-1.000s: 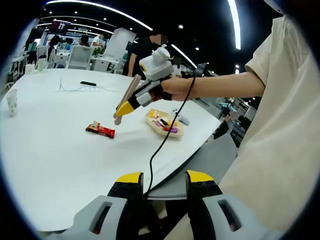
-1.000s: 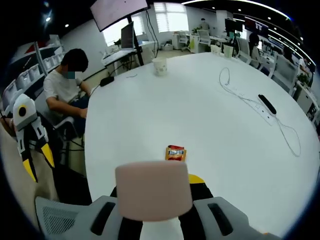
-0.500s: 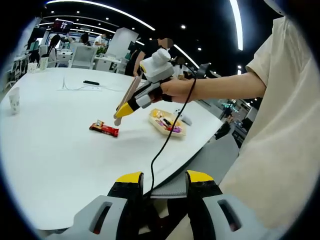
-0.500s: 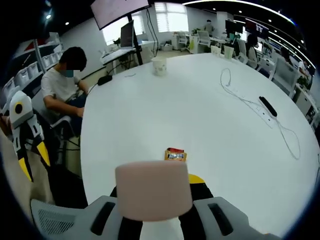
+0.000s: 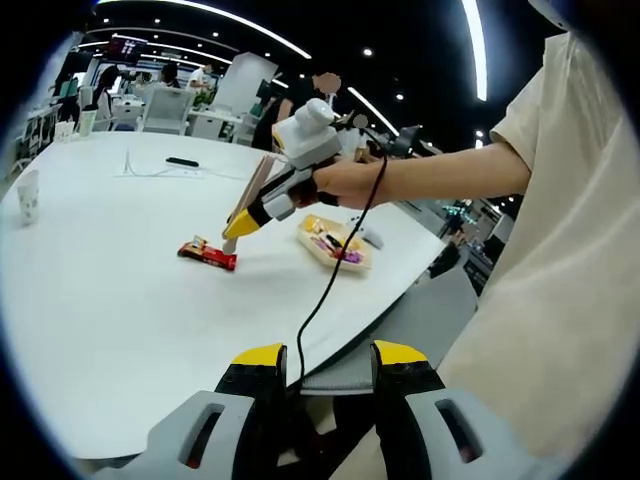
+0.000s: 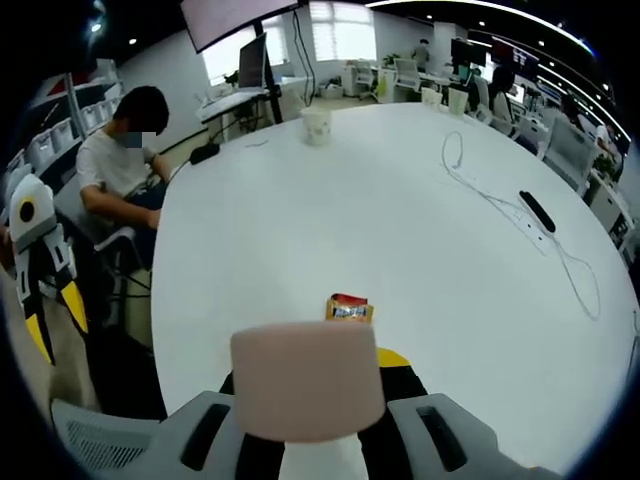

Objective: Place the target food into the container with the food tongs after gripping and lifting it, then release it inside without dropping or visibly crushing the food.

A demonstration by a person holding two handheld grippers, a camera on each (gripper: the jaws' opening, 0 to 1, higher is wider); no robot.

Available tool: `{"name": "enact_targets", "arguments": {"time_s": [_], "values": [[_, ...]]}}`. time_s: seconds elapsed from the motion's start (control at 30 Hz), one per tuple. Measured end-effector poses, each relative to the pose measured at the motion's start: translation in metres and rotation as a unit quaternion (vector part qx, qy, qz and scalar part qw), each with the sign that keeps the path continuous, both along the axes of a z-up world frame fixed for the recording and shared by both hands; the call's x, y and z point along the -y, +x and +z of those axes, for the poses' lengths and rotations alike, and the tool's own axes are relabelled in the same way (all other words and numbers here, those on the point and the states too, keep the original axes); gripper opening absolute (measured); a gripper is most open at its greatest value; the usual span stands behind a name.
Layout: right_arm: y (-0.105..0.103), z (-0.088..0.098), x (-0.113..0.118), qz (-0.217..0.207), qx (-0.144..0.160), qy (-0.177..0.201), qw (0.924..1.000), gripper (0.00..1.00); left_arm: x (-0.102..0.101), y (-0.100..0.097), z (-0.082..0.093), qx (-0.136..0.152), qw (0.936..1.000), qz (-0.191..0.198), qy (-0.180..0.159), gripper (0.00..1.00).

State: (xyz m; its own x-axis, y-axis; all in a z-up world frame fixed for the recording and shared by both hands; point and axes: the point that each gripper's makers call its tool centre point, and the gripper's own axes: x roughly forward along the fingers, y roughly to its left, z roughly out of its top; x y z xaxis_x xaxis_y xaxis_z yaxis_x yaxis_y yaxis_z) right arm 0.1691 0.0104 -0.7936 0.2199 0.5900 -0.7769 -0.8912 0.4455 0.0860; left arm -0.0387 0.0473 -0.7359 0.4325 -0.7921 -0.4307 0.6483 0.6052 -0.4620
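Tongs [image 5: 245,205] ride clamped in our right tool [image 5: 240,222], pale blades reaching down toward the snack packet [image 5: 207,255] on the white counter [image 5: 110,300]; tips sit just beside it, contact not clear. In the right gripper view the packet [image 6: 349,309] lies flat just past the tongs' broad end [image 6: 308,392]. We judge it light, thin and crinkly, its foil wrapper slippery and the contents likely brittle. We should pinch across its short middle with gentle pressure so it neither slides nor crushes. The container [image 5: 333,244], already holding wrapped pieces, lies near the counter's edge, apart from the packet. Our left tool [image 5: 328,360] hangs off the counter, jaws apart, empty.
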Motion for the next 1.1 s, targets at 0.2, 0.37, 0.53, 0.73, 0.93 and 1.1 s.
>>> {"name": "enact_targets", "arguments": {"time_s": [0.2,0.37,0.53,0.73,0.93,1.1], "values": [[0.006,-0.011,0.003,0.000,0.007,-0.016,0.9999,0.24,-0.002,0.001,-0.001,-0.004,1.0000,0.002,-0.002,0.33],[0.007,-0.017,0.002,-0.015,0.010,-0.016,0.9997,0.24,-0.001,0.001,-0.002,-0.007,1.0000,0.002,-0.001,0.32],[0.008,-0.020,0.000,-0.018,0.016,-0.018,0.9995,0.24,0.001,0.001,-0.003,-0.010,0.9999,0.001,-0.003,0.32],[0.011,-0.024,0.000,-0.029,0.007,-0.016,0.9994,0.25,-0.002,0.001,-0.005,-0.015,0.9999,0.003,-0.001,0.32],[0.014,-0.029,0.002,-0.048,-0.004,-0.012,0.9988,0.25,-0.004,0.003,-0.006,-0.020,0.9998,0.006,-0.003,0.32],[0.013,-0.031,0.001,-0.054,-0.010,-0.010,0.9984,0.25,-0.003,0.006,-0.006,-0.021,0.9997,0.005,-0.006,0.32]]}}
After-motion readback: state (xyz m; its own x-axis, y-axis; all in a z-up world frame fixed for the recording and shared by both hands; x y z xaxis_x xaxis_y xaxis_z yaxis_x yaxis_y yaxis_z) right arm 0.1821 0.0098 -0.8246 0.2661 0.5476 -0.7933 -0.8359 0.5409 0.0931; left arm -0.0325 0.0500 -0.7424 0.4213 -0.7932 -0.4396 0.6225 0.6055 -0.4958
